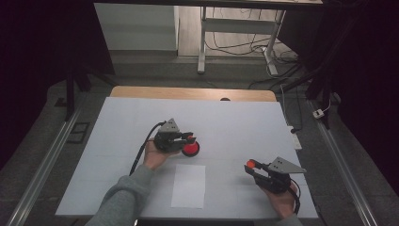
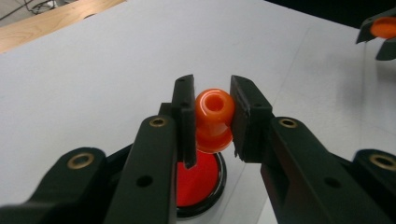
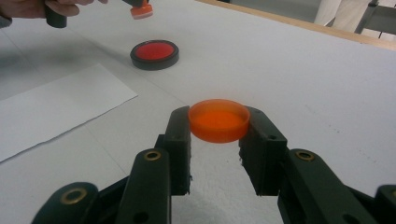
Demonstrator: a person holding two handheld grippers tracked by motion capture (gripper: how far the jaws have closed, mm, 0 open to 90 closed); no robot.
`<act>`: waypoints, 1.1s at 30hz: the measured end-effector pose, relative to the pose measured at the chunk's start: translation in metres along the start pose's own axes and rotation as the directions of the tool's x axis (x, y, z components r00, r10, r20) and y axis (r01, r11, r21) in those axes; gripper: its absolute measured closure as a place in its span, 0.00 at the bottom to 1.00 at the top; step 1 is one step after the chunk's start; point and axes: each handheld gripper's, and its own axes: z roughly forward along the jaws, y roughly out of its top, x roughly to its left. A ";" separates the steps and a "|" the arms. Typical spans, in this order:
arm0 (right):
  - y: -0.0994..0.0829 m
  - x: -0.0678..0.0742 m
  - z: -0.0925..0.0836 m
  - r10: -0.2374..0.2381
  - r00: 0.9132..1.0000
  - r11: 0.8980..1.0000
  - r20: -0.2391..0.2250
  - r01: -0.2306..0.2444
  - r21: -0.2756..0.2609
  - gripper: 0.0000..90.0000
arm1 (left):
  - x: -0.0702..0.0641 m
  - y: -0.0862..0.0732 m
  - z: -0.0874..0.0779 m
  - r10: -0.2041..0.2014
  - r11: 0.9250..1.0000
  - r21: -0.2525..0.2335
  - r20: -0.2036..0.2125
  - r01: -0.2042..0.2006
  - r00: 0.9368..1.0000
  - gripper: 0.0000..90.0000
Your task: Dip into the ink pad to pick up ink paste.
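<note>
The left hand-held gripper (image 2: 212,119) clamps an orange stamp (image 2: 214,120) just above the red ink pad (image 1: 191,149) on the worktop (image 1: 235,127), and a tilted press could ink it unevenly.

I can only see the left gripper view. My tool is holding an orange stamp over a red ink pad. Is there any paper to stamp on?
Observer: Yes. A white sheet of paper lies flat on the table, nearer the person than the ink pad by your stamp.
Operator: What's the orange thing in the top corner of my picture?
Observer: That's a round orange cap, open side up. The right tool grips it by its sides, just above the table.
</note>
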 end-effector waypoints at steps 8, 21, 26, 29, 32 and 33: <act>0.000 0.000 0.000 0.000 1.000 1.000 0.000 0.000 0.001 0.72 | -0.003 0.003 -0.007 -0.001 1.000 -0.010 0.013 0.001 1.000 0.81; 0.000 -0.001 0.000 -0.001 1.000 1.000 -0.002 0.001 0.003 0.72 | -0.003 0.006 -0.017 -0.018 1.000 0.003 0.075 0.018 0.997 0.81; -0.001 -0.001 0.000 0.000 1.000 1.000 -0.002 0.000 0.002 0.72 | -0.006 0.009 -0.021 -0.008 1.000 0.007 0.084 0.008 0.996 0.81; -0.001 -0.001 0.001 -0.002 1.000 1.000 -0.003 0.002 0.004 0.72 | -0.008 0.010 -0.022 0.000 1.000 0.015 0.094 -0.002 0.996 0.81; -0.001 -0.001 0.001 -0.004 1.000 1.000 -0.003 0.004 0.005 0.72 | -0.011 0.012 -0.023 0.015 1.000 0.023 0.097 -0.018 0.995 0.81; -0.001 -0.001 0.001 -0.004 1.000 1.000 -0.003 0.004 0.005 0.72 | -0.011 0.012 -0.023 0.016 1.000 0.023 0.099 -0.018 0.995 0.81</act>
